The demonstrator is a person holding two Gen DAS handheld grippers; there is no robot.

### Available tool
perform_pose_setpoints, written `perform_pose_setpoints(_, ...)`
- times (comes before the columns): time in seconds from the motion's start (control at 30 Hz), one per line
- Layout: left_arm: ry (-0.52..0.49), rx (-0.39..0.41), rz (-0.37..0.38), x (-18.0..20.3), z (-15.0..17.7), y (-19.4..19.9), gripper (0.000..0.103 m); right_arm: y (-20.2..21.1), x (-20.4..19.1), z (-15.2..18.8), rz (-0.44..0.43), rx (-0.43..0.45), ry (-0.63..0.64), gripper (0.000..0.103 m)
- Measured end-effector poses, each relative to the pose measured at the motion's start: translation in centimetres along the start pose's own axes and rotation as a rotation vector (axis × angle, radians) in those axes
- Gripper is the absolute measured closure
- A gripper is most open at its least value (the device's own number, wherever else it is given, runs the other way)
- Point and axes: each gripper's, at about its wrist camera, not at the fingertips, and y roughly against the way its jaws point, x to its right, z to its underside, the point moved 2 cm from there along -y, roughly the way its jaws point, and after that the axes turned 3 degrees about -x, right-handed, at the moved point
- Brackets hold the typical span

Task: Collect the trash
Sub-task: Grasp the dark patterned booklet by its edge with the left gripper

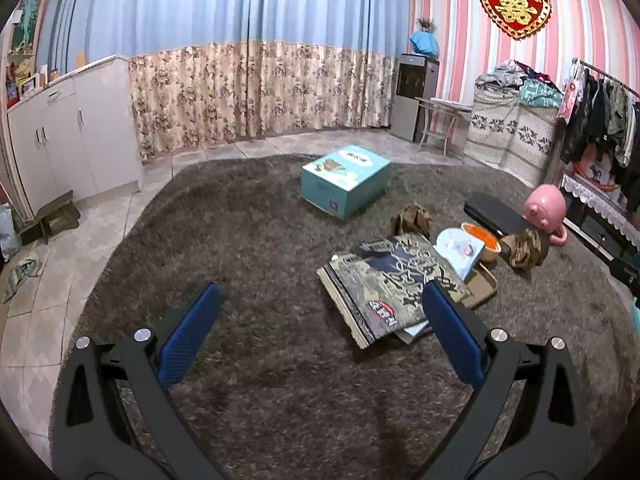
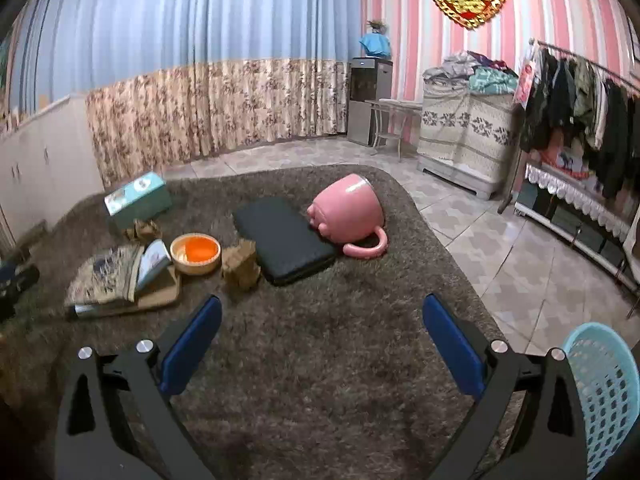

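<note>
Both grippers hang above the shaggy brown rug (image 2: 320, 360) with nothing between their blue pads. The left gripper (image 1: 322, 320) has its jaws spread wide over bare pile, and the right gripper (image 2: 322, 332) is spread just as wide.

Take the black case (image 2: 284, 240), lying flat on the rug, as the marker. One crumpled brown paper wad (image 2: 240, 266) sits on the rug touching the case's near left corner. A second crumpled paper wad (image 2: 142, 230) lies farther left of the case, just in front of a teal box (image 2: 136, 200). Between the two wads stands a small bowl with an orange inside (image 2: 195, 252), just beside the wad at the case. Left of the bowl, a small booklet (image 2: 154, 262) leans on a pile of magazines (image 2: 104, 276) that rests on a tan tray (image 2: 160, 296). On the case's right side a pink mug (image 2: 348, 216) lies tipped over, its handle on the rug.

A light blue perforated basket (image 2: 604, 392) stands well to the right of the case, close to the right gripper, at the rug's edge where the tiled floor (image 2: 500, 240) begins.
</note>
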Motion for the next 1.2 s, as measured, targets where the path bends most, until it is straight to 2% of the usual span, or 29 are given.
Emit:
perform_pose_setpoints(0.13, -0.021, -0.013, 0.001, 0.6, 0.5, -0.2, 0.006, 0.2, -0.4, 0.2, 0.009, 0.008, 0.027, 0.005)
perform_pose_setpoints(0.4, -0.044, -0.046, 0.019, 1.4, 1.1, -0.4, 0.006, -0.9, 0.0, 0.4, 0.008, -0.024, 0.003, 0.005)
perform_pose_setpoints(0.6, -0.055, -0.085, 0.05, 2.6, 1.0, -2.1, 0.006, -1.9, 0.7, 0.7, -0.008, -0.058, -0.058, 0.005)
perform_pose_setpoints(0.77, -0.088, -0.117, 0.076, 4.5, 0.4, -4.3, 0.006, -2.5, 0.6, 0.8, -0.004, -0.067, -0.059, 0.005)
perform_pose_setpoints(0.9, -0.084, -0.163, 0.055, 4.6, 0.6, -6.2, 0.007, -2.8, 0.2, 1.0, -0.013, -0.075, -0.039, 0.005)
perform_pose_setpoints(0.93, -0.065, -0.181, 0.07, 4.3, 0.6, -6.6, 0.009, -2.8, 0.1, 1.0, -0.012, -0.076, -0.034, 0.005)
perform_pose_setpoints(1.0, -0.028, -0.218, 0.103, 3.6, 0.6, -7.4, 0.03, -3.0, -0.1, 1.0, -0.013, -0.079, -0.027, 0.005)
perform_pose_setpoints(1.03, -0.002, -0.234, 0.127, 3.2, 0.6, -7.8, 0.031, -3.1, -0.2, 1.0, -0.016, -0.081, -0.027, 0.005)
perform_pose_setpoints(1.13, 0.019, -0.208, 0.121, 2.5, 0.5, -7.4, 0.047, -3.3, -0.5, 1.0, -0.022, -0.087, -0.021, 0.005)
perform_pose_setpoints(1.2, 0.007, -0.186, 0.121, 2.3, 0.3, -7.1, 0.064, -3.3, -0.6, 1.1, -0.023, -0.088, -0.016, 0.005)
